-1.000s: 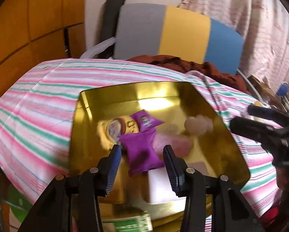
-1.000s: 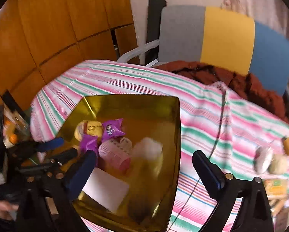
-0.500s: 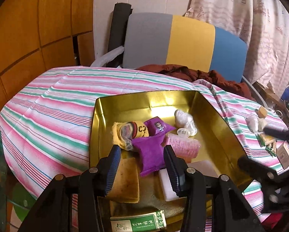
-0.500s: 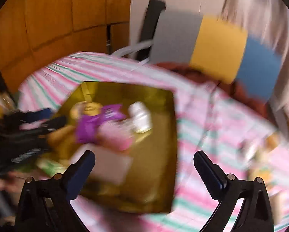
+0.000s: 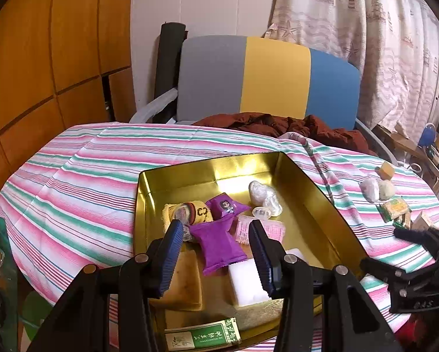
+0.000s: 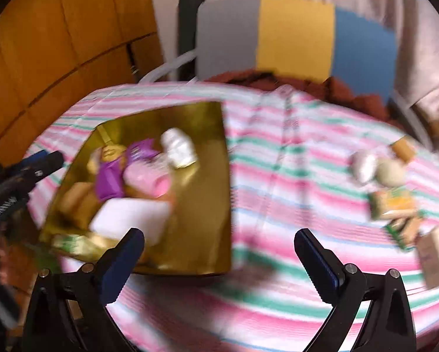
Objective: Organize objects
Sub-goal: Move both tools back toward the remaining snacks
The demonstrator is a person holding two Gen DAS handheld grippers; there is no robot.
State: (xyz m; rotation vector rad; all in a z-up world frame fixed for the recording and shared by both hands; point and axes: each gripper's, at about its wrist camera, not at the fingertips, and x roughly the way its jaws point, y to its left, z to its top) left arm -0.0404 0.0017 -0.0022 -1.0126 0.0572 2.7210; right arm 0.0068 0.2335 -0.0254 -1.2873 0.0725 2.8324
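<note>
Fingers of both the left gripper (image 5: 216, 252) and right gripper (image 6: 219, 259) are hanging apart, empty, while the tin (image 5: 316, 193) is holding several snacks and a cluster of others (image 6: 392, 202) is waiting near the tabletop's right edge.

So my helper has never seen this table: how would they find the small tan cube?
Look right of the gold tray, on the striped tablecloth. In the loose cluster there, the tan cube lies farthest back, the only boxy piece beside two pale round lumps.
</note>
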